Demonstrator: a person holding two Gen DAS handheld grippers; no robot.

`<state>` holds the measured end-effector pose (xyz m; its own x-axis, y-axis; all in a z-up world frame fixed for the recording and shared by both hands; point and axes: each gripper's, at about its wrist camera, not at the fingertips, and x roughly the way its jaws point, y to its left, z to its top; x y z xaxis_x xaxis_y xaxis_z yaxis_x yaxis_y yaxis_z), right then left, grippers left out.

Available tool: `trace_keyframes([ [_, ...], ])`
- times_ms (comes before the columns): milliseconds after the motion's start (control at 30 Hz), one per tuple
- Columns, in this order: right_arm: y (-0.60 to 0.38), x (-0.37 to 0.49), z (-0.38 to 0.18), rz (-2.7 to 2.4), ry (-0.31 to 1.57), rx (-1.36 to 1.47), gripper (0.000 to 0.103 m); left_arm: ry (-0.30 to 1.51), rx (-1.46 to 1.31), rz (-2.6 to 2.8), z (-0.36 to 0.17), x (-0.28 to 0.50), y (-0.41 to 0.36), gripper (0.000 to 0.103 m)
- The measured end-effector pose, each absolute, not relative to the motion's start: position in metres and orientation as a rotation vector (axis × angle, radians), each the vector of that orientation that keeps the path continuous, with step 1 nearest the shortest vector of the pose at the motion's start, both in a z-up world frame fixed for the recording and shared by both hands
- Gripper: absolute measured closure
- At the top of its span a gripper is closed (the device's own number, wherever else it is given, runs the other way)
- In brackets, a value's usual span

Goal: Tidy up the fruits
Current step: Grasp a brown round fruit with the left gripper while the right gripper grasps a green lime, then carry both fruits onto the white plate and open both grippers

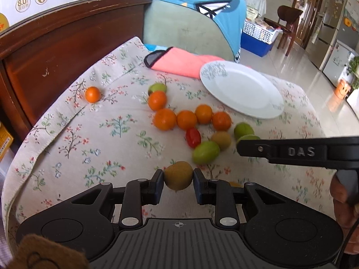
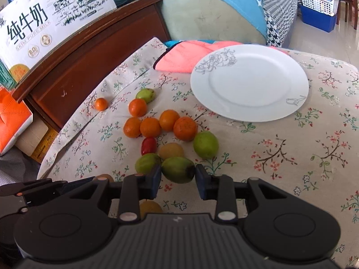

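Left gripper (image 1: pixel 178 182) is clamped on a brown kiwi (image 1: pixel 178 174), pads touching both sides. Right gripper (image 2: pixel 178 176) brackets a green fruit (image 2: pixel 178 170). The pad on one side touches it, but the other side's contact is hard to call from this angle, so whether it grips cannot be told.

Risks: both fruits are round and smooth, held only at the fingertips, so either could roll or squirt out on a quick lift or tilt. The right gripper's fruit sits touching another green fruit (image 2: pixel 147 163) and just beside a second kiwi (image 2: pixel 171 150); closing or lifting could knock those and set them rolling on the soft floral cloth (image 2: pixel 280 157). The two grippers work close together, so a clash is possible.

White plate (image 2: pixel 249 80) is bare, beyond the fruit pile, likely the drop target. Oranges (image 2: pixel 150 127) cluster mid-cloth, one small orange (image 2: pixel 101 104) apart toward the headboard, a red fruit (image 2: pixel 148 145) among the greens.
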<state>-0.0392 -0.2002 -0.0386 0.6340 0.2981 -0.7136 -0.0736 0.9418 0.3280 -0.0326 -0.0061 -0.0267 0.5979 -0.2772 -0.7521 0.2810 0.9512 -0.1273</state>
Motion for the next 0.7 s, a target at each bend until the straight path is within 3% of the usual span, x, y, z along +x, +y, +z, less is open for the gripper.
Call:
trace_keyframes([
  [700,-0.267,0.01,-0.017,0.13,0.833,0.396,0.07,0.851,-0.043,-0.461,0.004,0.052,-0.047,0.077],
])
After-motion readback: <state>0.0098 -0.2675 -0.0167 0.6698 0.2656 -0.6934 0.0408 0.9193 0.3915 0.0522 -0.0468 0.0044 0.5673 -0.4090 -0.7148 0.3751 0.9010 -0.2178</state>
